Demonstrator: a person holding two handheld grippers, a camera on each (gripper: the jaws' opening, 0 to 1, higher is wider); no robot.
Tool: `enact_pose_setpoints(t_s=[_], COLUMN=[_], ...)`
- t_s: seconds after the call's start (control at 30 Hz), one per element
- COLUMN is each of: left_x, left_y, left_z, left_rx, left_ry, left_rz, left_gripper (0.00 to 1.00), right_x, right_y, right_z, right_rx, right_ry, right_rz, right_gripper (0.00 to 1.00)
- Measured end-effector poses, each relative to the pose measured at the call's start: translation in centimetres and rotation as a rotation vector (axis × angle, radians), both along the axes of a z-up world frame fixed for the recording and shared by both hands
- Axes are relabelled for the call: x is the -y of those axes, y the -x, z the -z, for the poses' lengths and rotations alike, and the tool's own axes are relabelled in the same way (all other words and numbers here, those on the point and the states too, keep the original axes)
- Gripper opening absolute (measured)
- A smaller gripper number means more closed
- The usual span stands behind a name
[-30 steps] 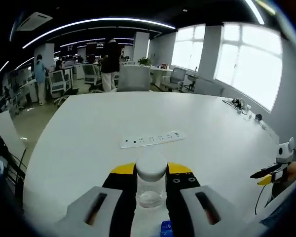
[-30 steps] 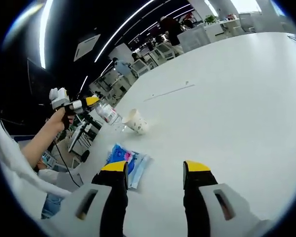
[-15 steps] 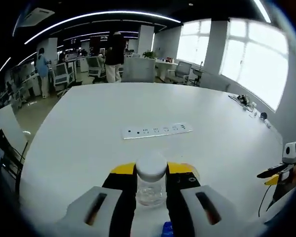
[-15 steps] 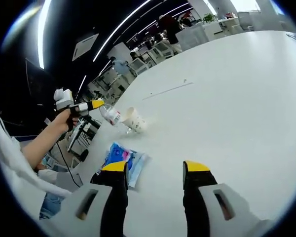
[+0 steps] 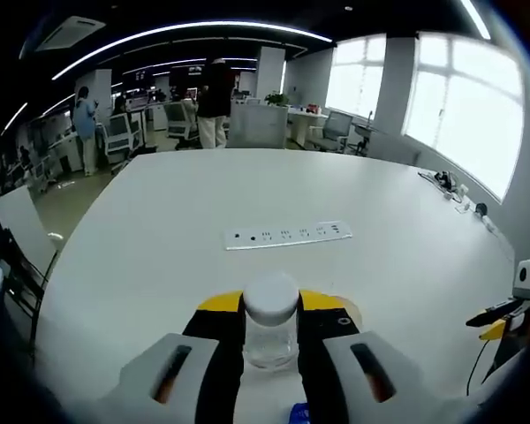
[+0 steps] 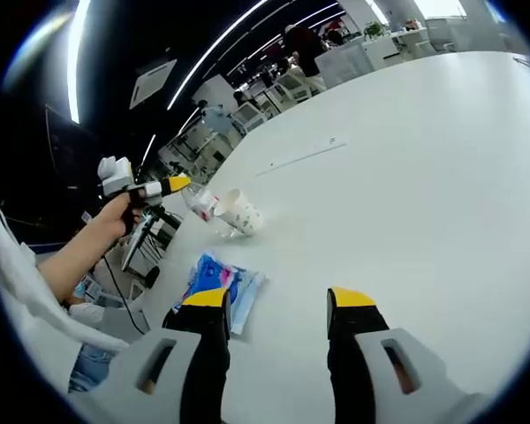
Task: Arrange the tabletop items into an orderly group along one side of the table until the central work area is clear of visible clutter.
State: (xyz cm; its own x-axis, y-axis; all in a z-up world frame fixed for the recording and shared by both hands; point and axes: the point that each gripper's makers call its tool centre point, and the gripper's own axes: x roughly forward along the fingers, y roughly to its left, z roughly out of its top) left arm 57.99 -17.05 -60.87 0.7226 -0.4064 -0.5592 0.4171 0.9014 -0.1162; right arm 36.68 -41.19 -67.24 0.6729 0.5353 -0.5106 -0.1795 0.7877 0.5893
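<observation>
- My left claw (image 5: 271, 322) grips the clear bottle (image 5: 270, 329) above the desk (image 5: 159, 238).
- I'd set it upright beside the paper cup (image 6: 241, 212).
- My right claw (image 6: 278, 311) hangs open, empty.

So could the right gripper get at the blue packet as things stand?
Probably yes. The right gripper is open and holds nothing, and the blue packet lies flat on the white table just beside its left jaw, with nothing between them. The paper cup lies farther off.
</observation>
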Motion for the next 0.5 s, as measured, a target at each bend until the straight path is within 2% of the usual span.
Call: enact_pose_setpoints(t_s=[0.2,0.5], left_x=[0.03,0.69], left_y=[0.38,0.25], left_z=[0.12,0.53], left_rx=[0.020,0.086], left_ry=[-0.008,-0.053], left_rz=[0.006,-0.007], left_gripper=[0.20,0.20], right_x=[-0.17,-0.62], right_y=[0.09,0.19], right_z=[0.49,1.03], right_rx=[-0.012,-0.027], right_ry=[-0.004,-0.005], right_rz=[-0.004,-0.022], right_gripper=[0.42,0.42])
